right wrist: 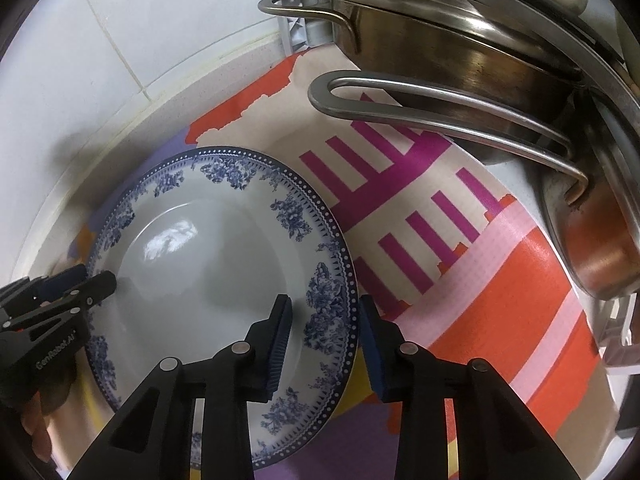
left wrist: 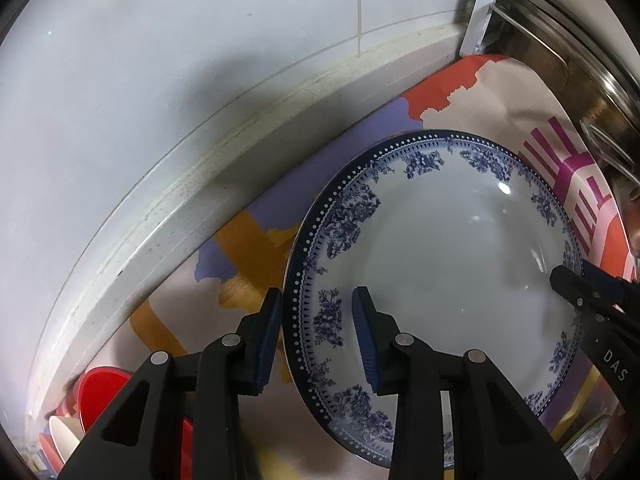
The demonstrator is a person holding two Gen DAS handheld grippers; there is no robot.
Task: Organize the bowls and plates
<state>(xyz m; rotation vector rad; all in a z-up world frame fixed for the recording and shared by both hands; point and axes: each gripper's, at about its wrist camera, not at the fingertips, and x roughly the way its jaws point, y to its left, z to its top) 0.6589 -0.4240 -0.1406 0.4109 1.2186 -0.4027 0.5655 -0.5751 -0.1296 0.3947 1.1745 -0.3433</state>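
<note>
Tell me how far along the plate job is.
Done: nothing looks sorted yet. In hand: the plate lies on the mat, with the left gripper straddling one rim and the right gripper the opposite rim; whether the pads press on it, I can't tell. Left: lift and place it, then the red bowls by the left edge.

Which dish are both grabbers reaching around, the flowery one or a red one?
The big white plate with blue flowers. Both grippers straddle its rim, left and right. The red bowls sit apart, plain-coloured.
</note>
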